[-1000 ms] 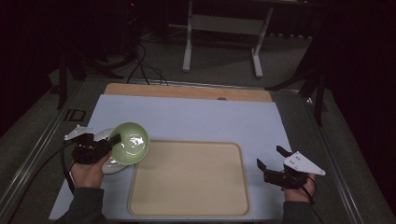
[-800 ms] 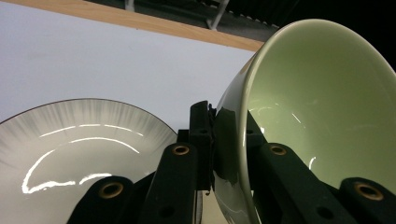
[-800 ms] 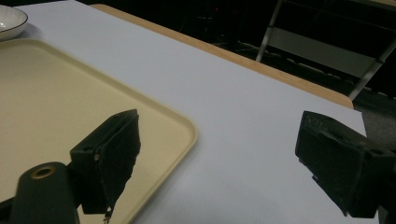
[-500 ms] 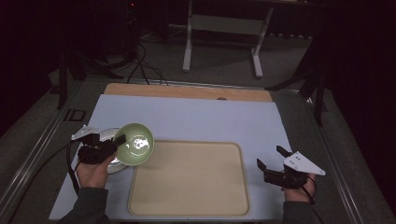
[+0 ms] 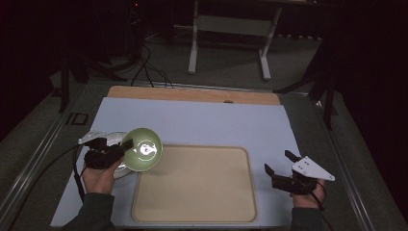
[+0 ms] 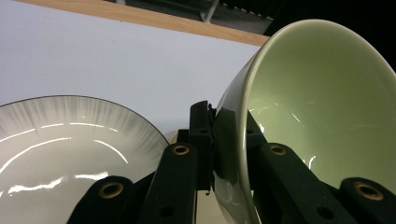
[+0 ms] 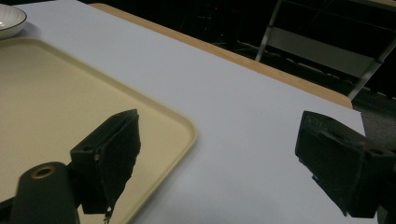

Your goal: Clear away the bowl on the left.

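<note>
A green bowl (image 5: 142, 149) hangs tilted above the table's left side, over the left edge of the beige tray (image 5: 202, 192). My left gripper (image 5: 126, 144) is shut on its rim; in the left gripper view the jaws pinch the bowl's wall (image 6: 299, 93) from both sides. Below it a white plate with a dark streaked rim (image 6: 56, 144) lies on the table (image 5: 120, 168). To the right of the tray, my right gripper (image 5: 280, 163) is held open with nothing between its fingers (image 7: 116, 144).
The tray lies on a pale blue mat (image 5: 202, 120) that covers a wooden table top (image 5: 192, 94). Metal rails run along both table sides. A stand (image 5: 231, 29) and cables sit on the floor behind.
My left gripper has carried the green bowl to the right, from over the plate toward the tray's left edge. The right gripper has stayed put.
</note>
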